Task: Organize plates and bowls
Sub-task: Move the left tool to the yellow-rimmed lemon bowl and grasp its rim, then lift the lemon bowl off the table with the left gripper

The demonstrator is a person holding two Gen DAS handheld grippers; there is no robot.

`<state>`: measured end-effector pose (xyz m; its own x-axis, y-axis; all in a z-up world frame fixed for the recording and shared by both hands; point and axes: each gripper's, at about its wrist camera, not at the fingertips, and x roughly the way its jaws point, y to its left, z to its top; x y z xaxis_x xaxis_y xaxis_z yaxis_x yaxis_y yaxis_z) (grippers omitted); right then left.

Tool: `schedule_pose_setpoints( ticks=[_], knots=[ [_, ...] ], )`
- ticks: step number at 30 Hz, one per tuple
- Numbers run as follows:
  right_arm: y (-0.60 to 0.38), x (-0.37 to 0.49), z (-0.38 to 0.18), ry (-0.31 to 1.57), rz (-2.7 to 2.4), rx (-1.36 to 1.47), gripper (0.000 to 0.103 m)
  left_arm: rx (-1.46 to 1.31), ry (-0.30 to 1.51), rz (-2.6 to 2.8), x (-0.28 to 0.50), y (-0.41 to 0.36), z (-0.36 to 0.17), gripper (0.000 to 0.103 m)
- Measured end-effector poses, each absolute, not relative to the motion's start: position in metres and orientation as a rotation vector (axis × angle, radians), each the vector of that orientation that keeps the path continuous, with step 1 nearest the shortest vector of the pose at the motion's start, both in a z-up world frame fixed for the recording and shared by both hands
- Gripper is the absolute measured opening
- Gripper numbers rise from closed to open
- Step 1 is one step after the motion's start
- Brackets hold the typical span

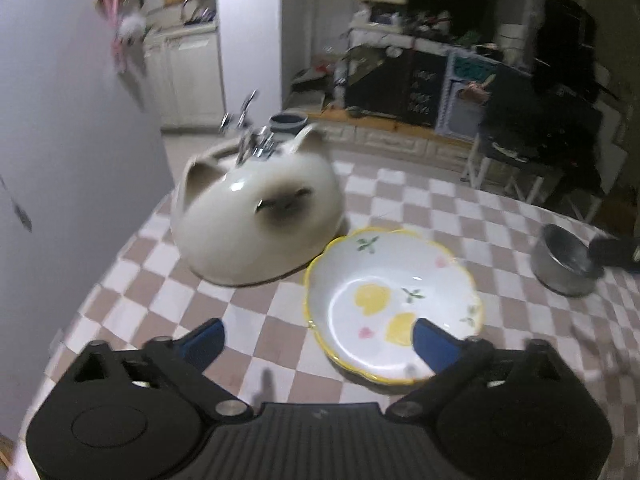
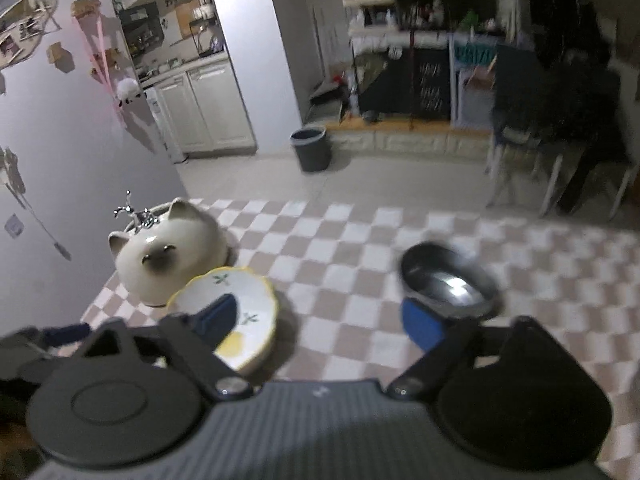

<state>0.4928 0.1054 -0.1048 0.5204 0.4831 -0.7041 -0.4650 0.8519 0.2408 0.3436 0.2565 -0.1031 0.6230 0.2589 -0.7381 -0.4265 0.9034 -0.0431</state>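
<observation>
Little of the sorting looks done. On the counter (image 1: 256, 336) covered in a pink-and-white checked cloth, three vessels sit apart and unstacked.

The left tongs (image 1: 318, 342) are released, blue pads spread wide with nothing between them. Their right-hand pad hovers over the near rim of the white scalloped ceramic bowl with a yellow edge and lemon pattern (image 1: 394, 304), which lies just ahead and to the right of them. Whether the pad touches the rim I cannot tell. Ahead and to the left, touching or nearly touching that bowl, is the cream cat-faced ceramic dome with ears (image 1: 256, 220), a shiny metal fitting sticking up behind it.

The right tongs (image 2: 320, 320) are likewise released and empty. The small round stainless-steel bowl (image 2: 448, 284) stands just beyond their right-hand pad, upright and empty; the lemon bowl shows behind their left-hand pad, with the cat-faced piece further off to the left.

My reading is that each hand is lined up on its own bowl, so the gripping, lifting and nesting are all left to do. No plates show in either view. Both pictures are blurred, so fine contact stays uncertain.
</observation>
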Motion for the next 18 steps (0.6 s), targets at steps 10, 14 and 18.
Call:
schedule_pose_setpoints(
  ticks=[10, 14, 18],
  knots=[
    [0.157, 0.532, -0.188, 1.039, 0.591, 0.107, 0.03, -0.402, 0.851, 0.355, 0.374, 0.292, -0.15, 0.026],
    [0.168, 0.539, -0.201, 1.065, 0.627, 0.145, 0.024, -0.424, 0.84, 0.348, 0.379, 0.298, -0.159, 0.022],
    [0.183, 0.543, -0.211, 1.072, 0.64, 0.091, 0.011, -0.469, 0.823, 0.34, 0.383, 0.303, -0.16, 0.01]
  ],
)
